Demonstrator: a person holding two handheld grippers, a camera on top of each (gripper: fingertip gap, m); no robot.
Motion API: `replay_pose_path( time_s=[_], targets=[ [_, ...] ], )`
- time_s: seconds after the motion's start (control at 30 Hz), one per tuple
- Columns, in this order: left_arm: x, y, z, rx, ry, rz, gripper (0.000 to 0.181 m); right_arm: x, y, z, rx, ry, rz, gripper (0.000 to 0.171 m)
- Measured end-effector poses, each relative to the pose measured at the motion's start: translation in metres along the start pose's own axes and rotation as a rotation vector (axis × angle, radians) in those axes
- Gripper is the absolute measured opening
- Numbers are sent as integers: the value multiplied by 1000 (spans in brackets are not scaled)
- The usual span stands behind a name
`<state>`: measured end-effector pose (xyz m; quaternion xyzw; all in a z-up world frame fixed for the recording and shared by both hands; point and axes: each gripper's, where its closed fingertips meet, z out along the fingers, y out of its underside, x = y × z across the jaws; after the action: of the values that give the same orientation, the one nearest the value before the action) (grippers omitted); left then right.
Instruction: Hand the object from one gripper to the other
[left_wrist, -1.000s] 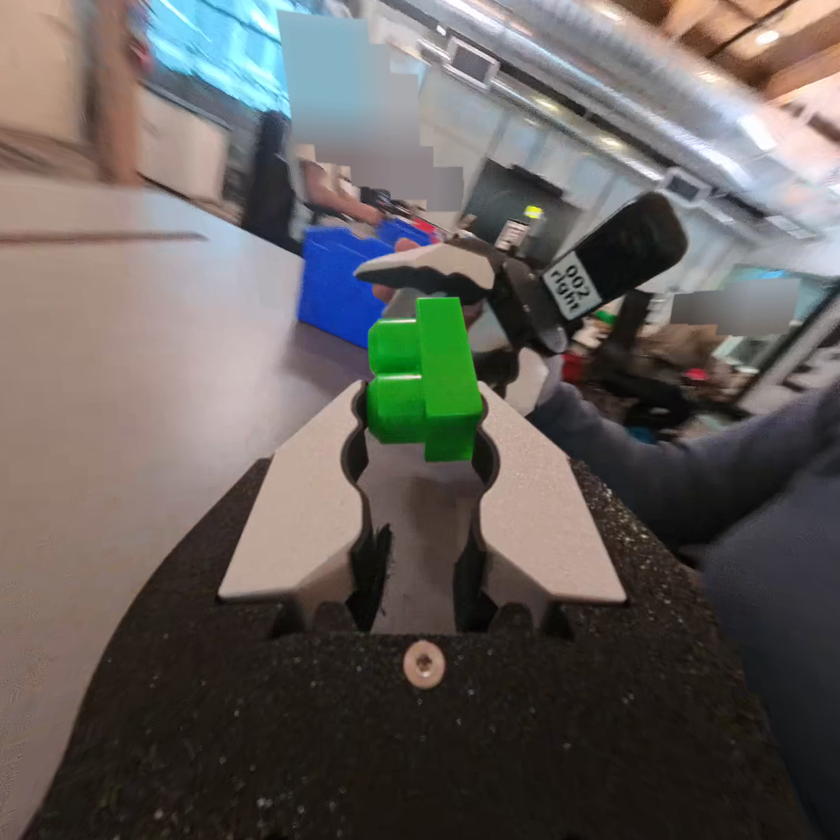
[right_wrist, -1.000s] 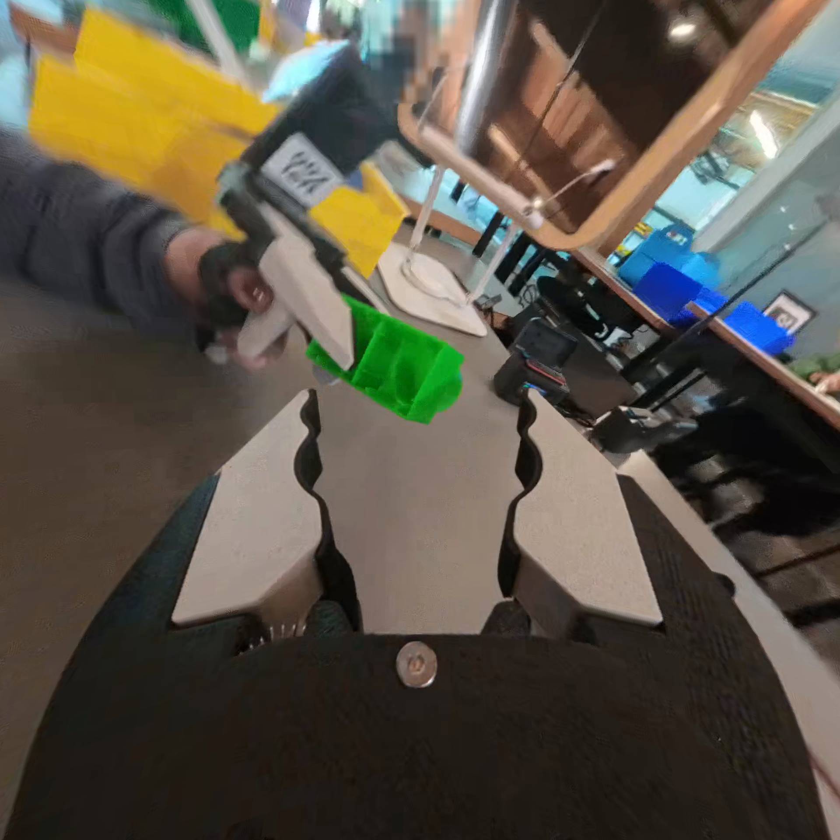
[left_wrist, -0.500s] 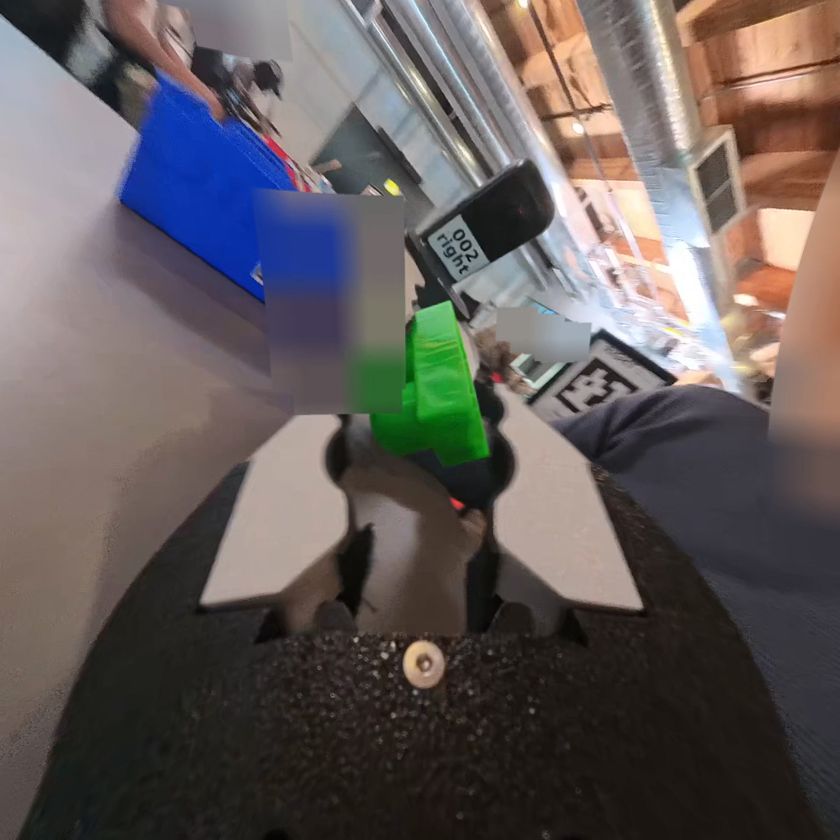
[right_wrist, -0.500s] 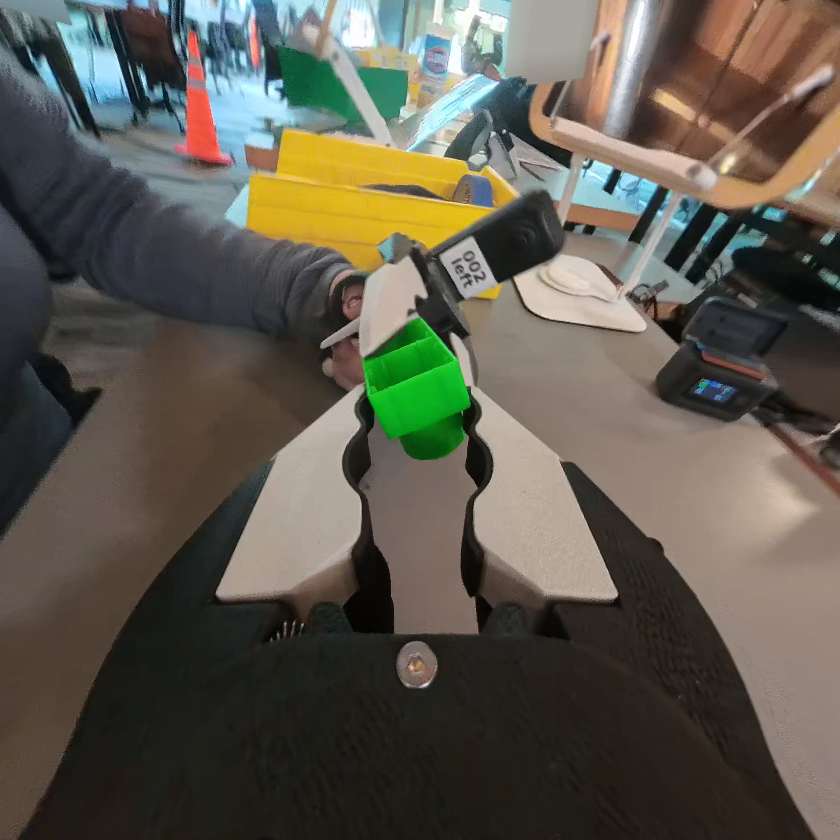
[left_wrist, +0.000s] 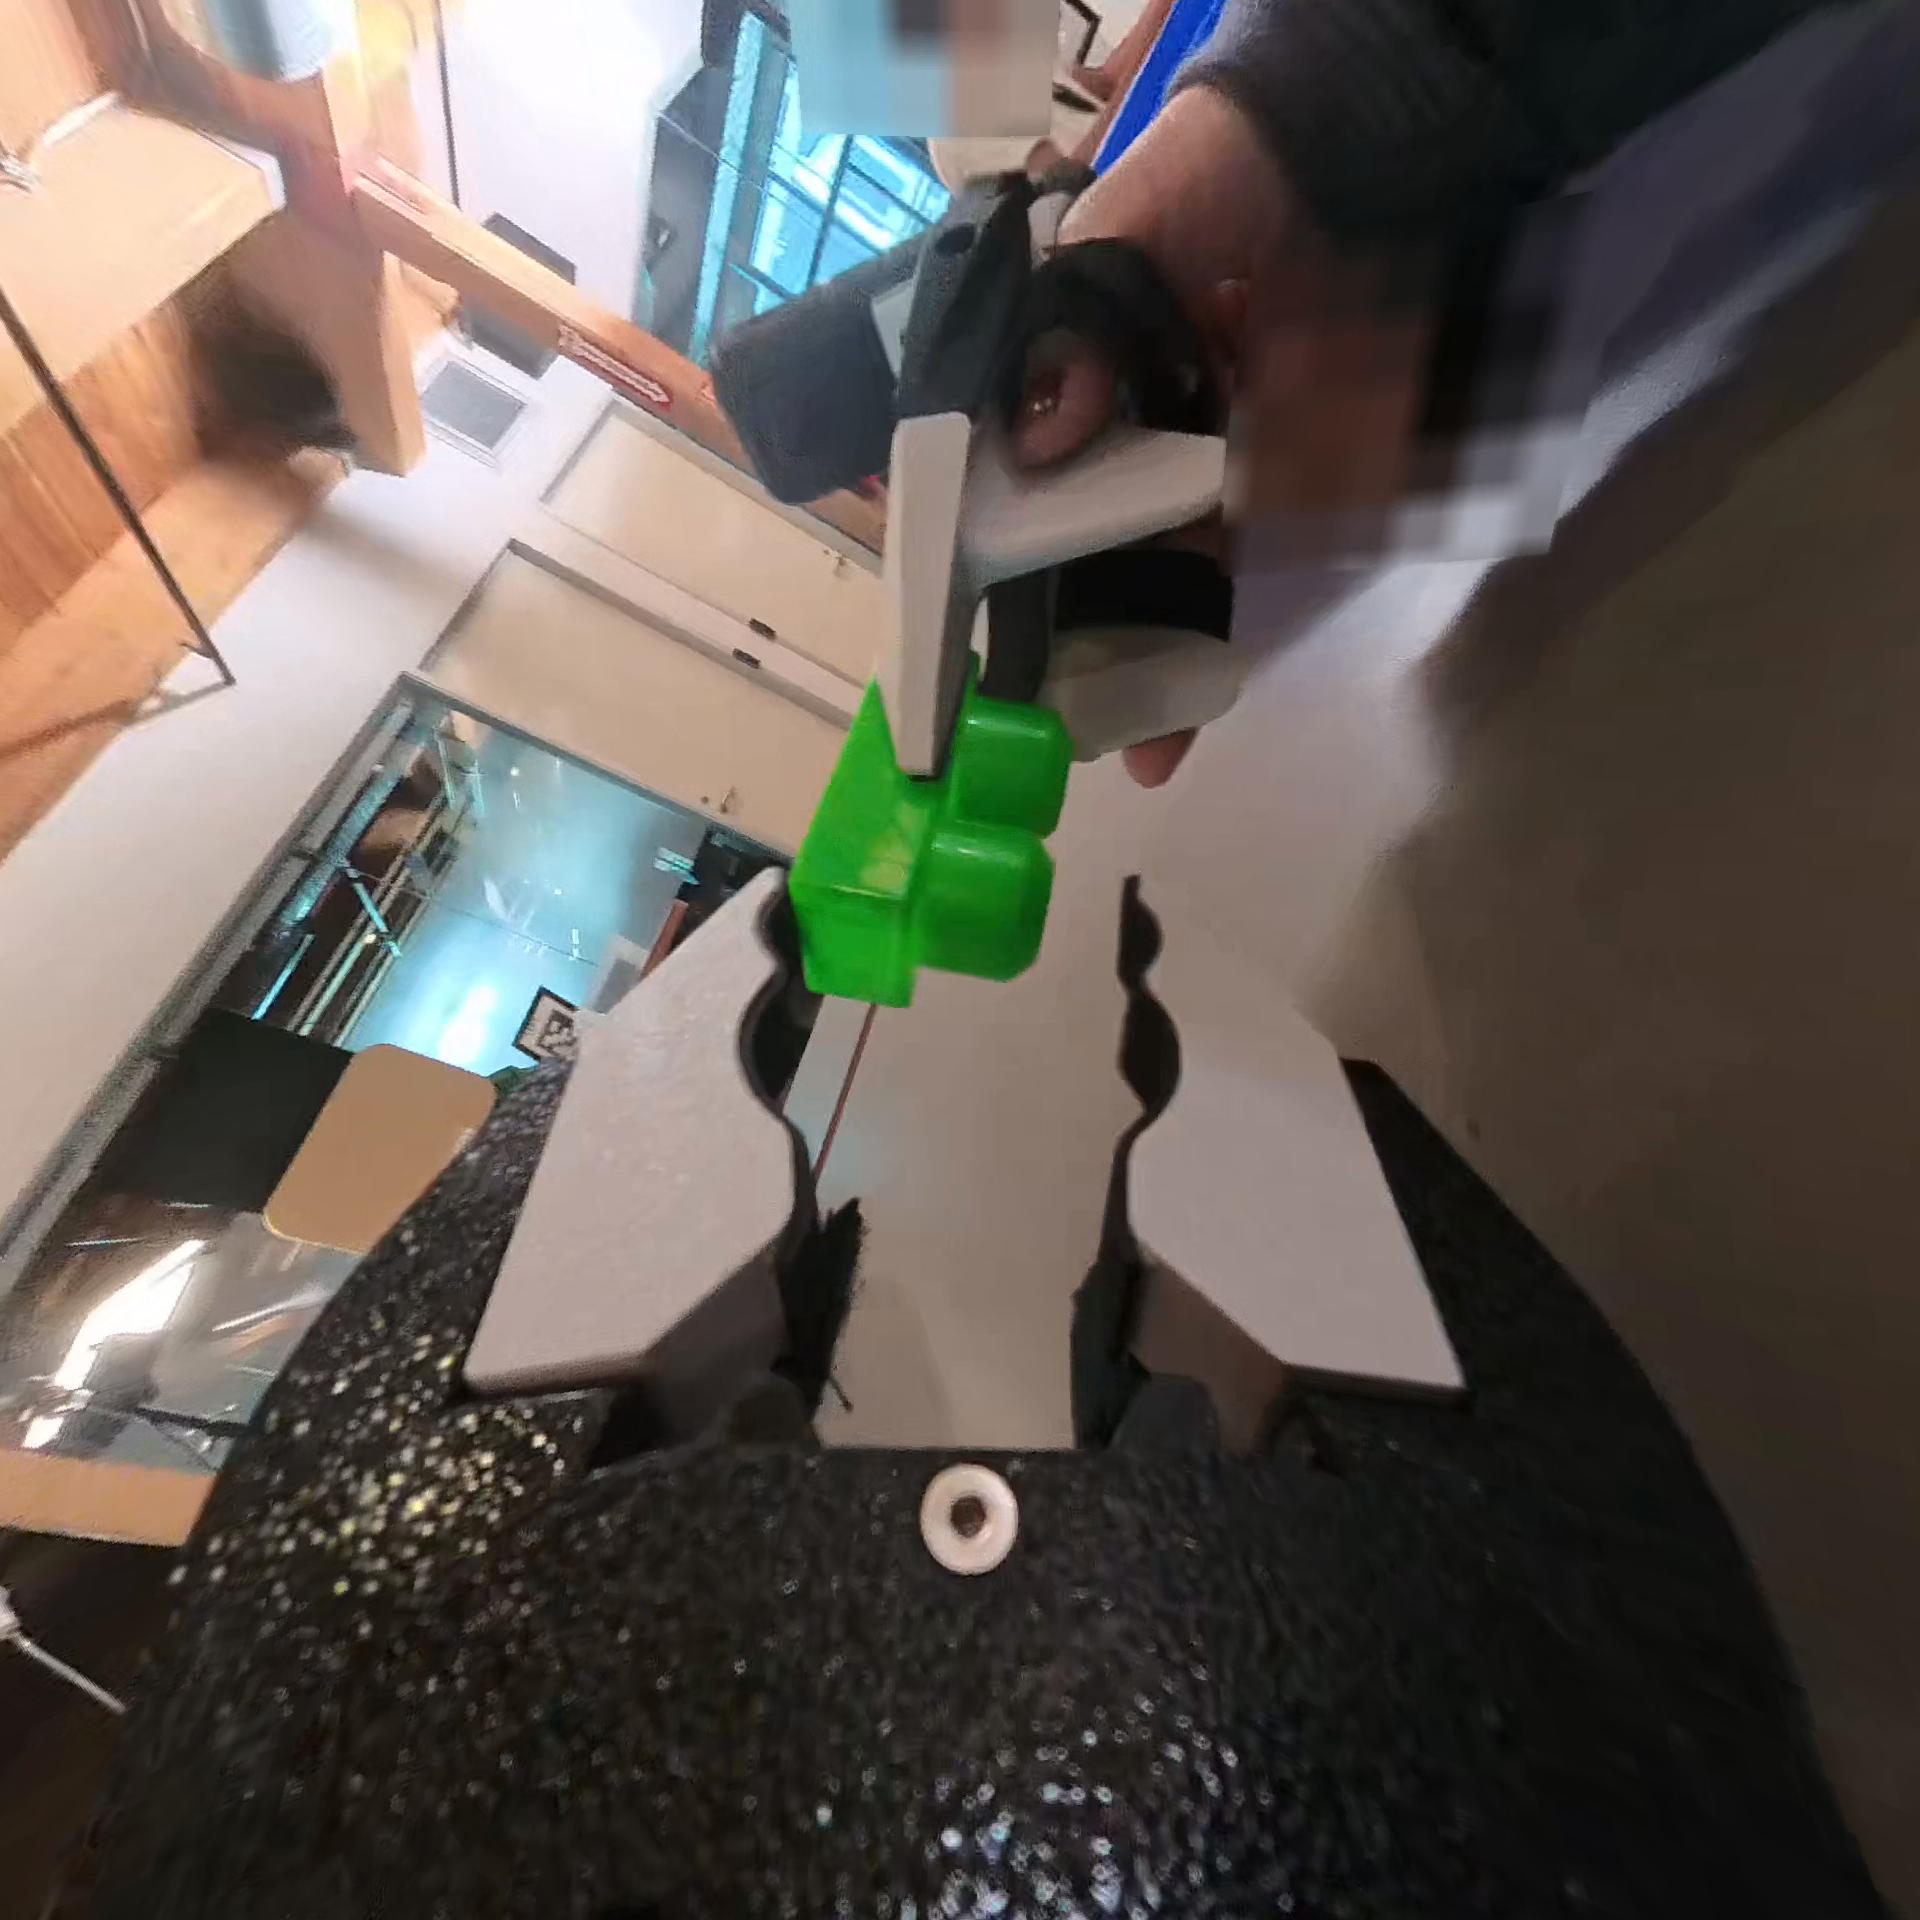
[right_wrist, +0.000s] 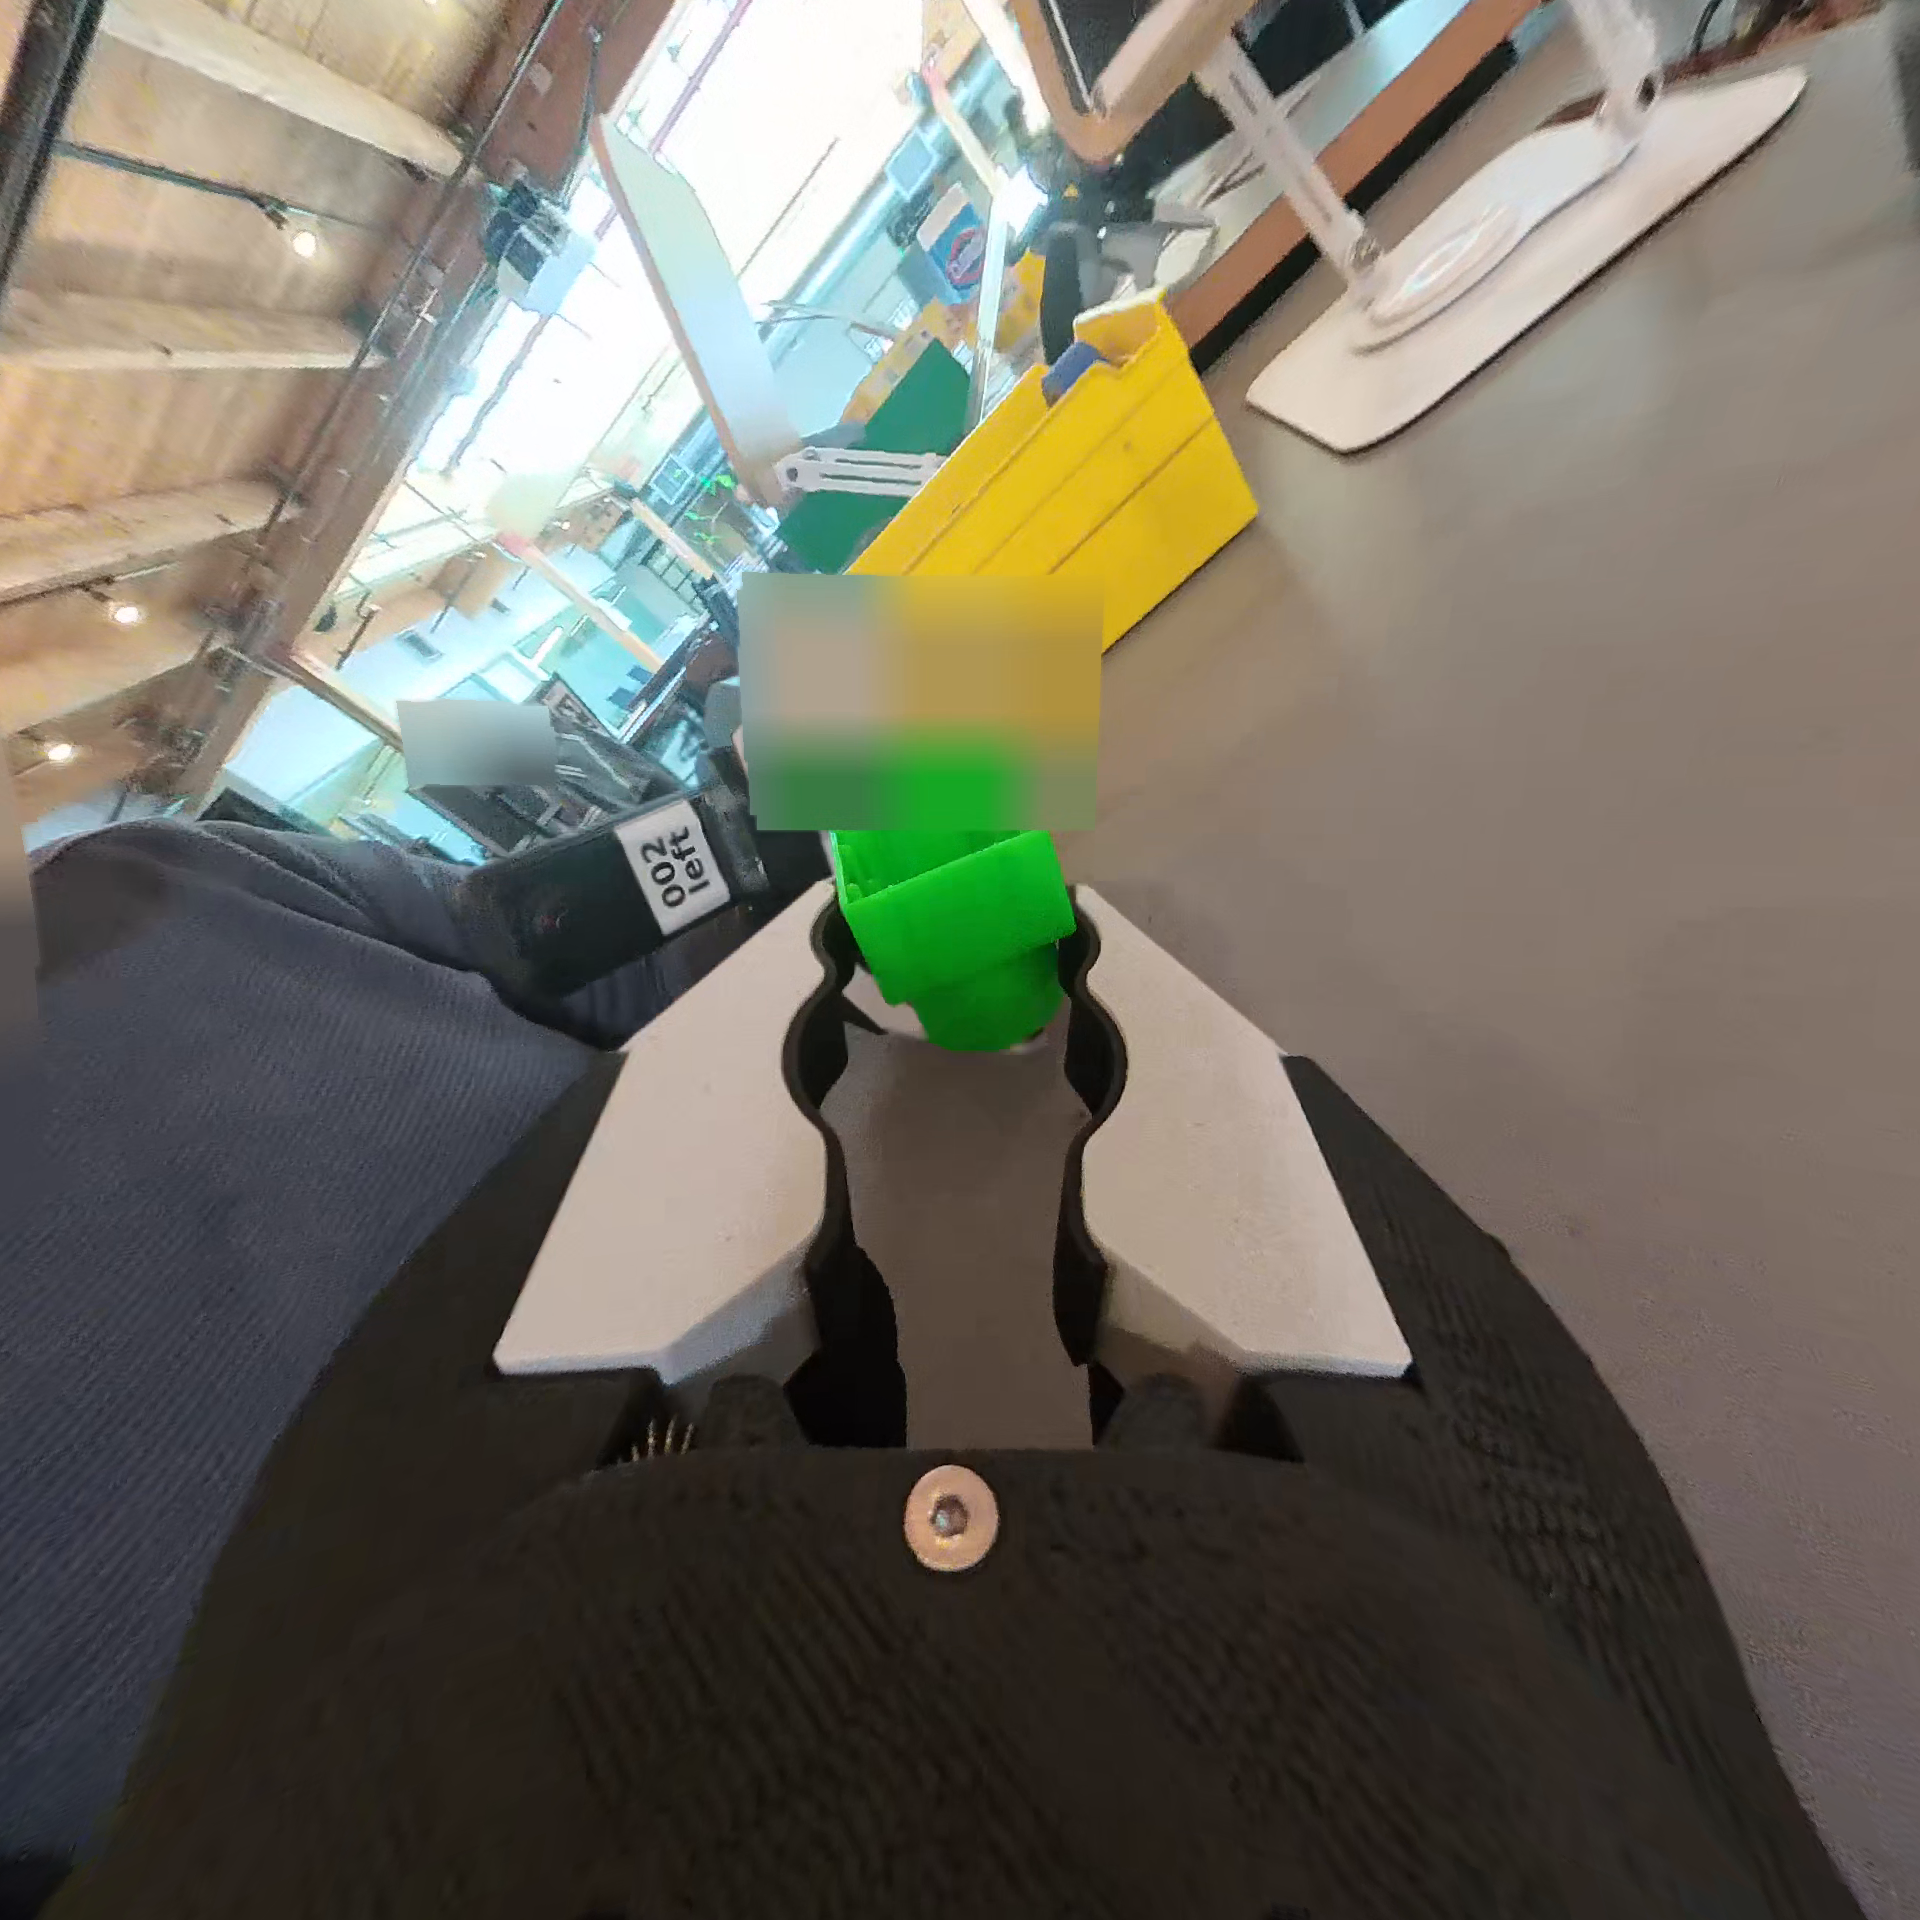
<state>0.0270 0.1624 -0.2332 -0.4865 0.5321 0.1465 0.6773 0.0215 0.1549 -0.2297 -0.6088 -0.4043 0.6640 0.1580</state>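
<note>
A bright green studded block (left_wrist: 925, 862) hangs in the air between the two grippers. In the left wrist view my left gripper (left_wrist: 951, 894) is open, its jaws spread wide, with the block just past its left fingertip. The right gripper (left_wrist: 1003, 753) comes in from above and is shut on the block's upper part. In the right wrist view my right gripper (right_wrist: 956, 920) is shut on the green block (right_wrist: 935, 935), which is clamped at the fingertips. The left gripper's black body (right_wrist: 623, 894) lies just left of the block, its fingers hidden by a blurred patch.
A grey table (right_wrist: 1558, 935) lies below. A yellow bin (right_wrist: 1091, 499) and a white stand base (right_wrist: 1507, 260) stand farther back on it. A person's dark sleeve (right_wrist: 208, 1143) fills the left side, and a hand (left_wrist: 1247, 312) holds the right gripper.
A second ago my left gripper held the block and the right was open. The right closed on it half a second ago. Now the left has opened and both views have tilted.
</note>
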Motion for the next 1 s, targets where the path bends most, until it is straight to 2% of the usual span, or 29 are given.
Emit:
replay_pose_path(
  time_s=[0.03, 0.07, 0.13, 0.2, 0.27, 0.37, 0.47, 0.53, 0.63, 0.77, 0.8, 0.87, 0.9, 0.97, 1.0],
  targets=[
    [-3, 0, -1, 5, -13, 4, 47, 0, 2, 1, -10, -4, 3, 38],
    [-5, -1, -2, 11, -16, 2, 45, 0, 3, 2, -16, -5, 1, 38],
    [-9, 2, -3, 1, -12, -48, 44, -2, -1, 3, 2, -2, -38, 37],
    [-15, 4, -1, -6, 4, -202, 44, -3, -6, 3, 25, 29, -161, 37],
    [-25, 11, -1, -14, 15, -416, 44, 1, -19, 0, 84, 132, -338, 62],
    [-47, 15, -5, 79, 36, -884, 44, 9, -41, -6, 155, 408, -769, 86],
    [-67, 9, -12, 257, 82, -1314, 44, 4, -62, -12, 208, 808, -1372, 88],
    [-63, 15, -9, 239, 111, -1444, 44, 1, -59, -4, 87, 1049, -1778, 87],
    [-43, 17, -1, 137, 191, -1489, 43, 14, -52, 14, -145, 1231, -2087, 86],
    [-19, 10, 4, 19, 289, -1388, 44, 23, -51, 17, -234, 1271, -2182, 71],
    [-15, 10, 5, -6, 295, -1353, 44, 23, -50, 15, -241, 1273, -2183, 60],
    [-20, -1, 3, 59, 303, -1317, 41, 22, -50, 14, -227, 1246, -2129, 45],
    [-26, -9, 1, 126, 312, -1305, 47, 21, -50, 13, -182, 1214, -2044, 40],
    [-35, -22, -6, 229, 314, -1246, 84, 22, -50, 12, -76, 1087, -1717, 39],
    [-39, -19, -7, 222, 273, -1176, 96, 24, -49, 12, -20, 999, -1517, 39]
  ],
)
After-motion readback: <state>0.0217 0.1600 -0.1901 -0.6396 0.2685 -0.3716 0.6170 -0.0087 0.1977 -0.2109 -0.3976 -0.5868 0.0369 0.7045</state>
